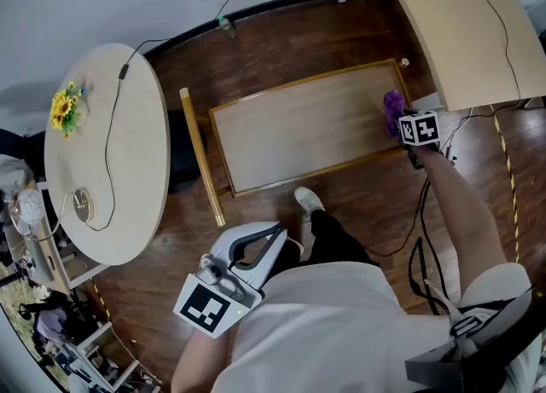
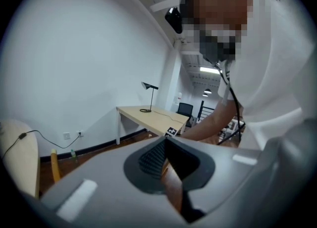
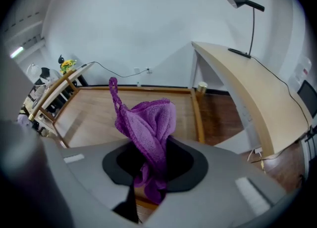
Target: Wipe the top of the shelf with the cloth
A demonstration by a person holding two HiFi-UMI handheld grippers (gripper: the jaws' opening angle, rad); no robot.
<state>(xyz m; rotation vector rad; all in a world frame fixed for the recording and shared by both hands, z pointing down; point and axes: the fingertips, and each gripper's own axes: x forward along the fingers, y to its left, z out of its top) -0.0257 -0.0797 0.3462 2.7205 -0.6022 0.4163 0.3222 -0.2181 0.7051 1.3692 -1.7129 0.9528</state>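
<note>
Our right gripper [image 3: 153, 172] jaws clamp the cloth [image 3: 148, 123] at the shelf [image 1: 299, 127] top's right end; most wiping seemingly remains. Left gripper [image 2: 166, 160] jaws are closed, empty.

The head view looks steeply down on the shelf [image 1: 299, 131] from high above. The right gripper view faces along it from close by. The left gripper view looks across the room; all share the long worktop [image 1: 461, 25].

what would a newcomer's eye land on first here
The bright purple cloth stands out most, clamped in the right gripper at the right end of the wooden shelf top. Next, the yellow flowers on the round table at the left.
</note>
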